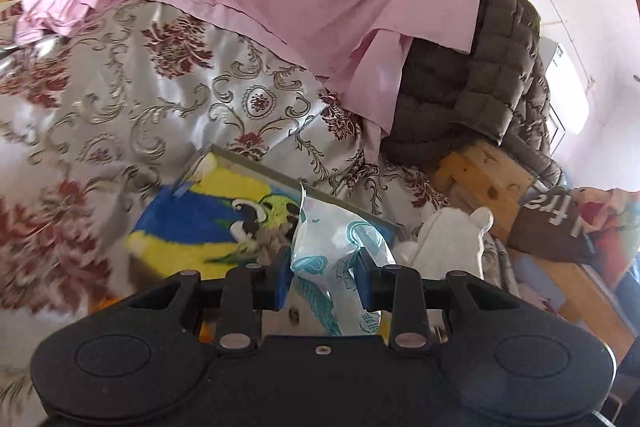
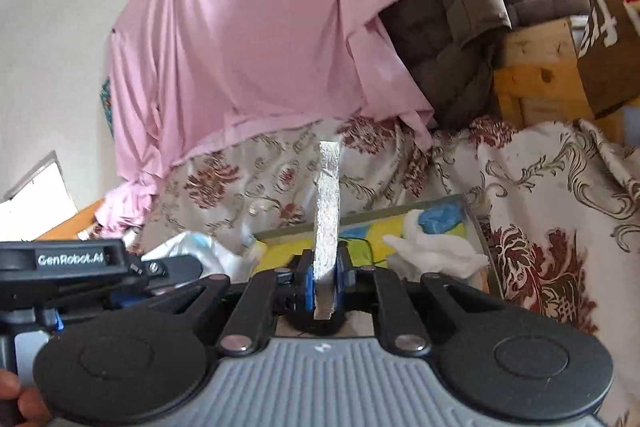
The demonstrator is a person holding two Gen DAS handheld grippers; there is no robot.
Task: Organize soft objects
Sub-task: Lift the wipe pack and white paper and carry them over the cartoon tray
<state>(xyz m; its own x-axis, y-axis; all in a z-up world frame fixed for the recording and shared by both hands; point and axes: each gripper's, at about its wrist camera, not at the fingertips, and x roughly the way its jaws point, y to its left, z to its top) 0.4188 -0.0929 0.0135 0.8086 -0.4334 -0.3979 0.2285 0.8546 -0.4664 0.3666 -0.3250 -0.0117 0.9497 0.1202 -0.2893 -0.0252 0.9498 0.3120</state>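
Left gripper [image 1: 324, 267] is clamped on a white-and-teal packet [image 1: 332, 247], held over the parrot-print box [image 1: 208, 223]. Right gripper [image 2: 324, 267] is clamped on a white, possibly foam, strip [image 2: 328, 211] above that box.

Floral bedspread [image 1: 52, 227] left of left gripper [image 1: 323, 273] motion-blurred. Tissue pack [image 1: 340, 247] lower end hidden behind gripper body. Pack print unreadable.
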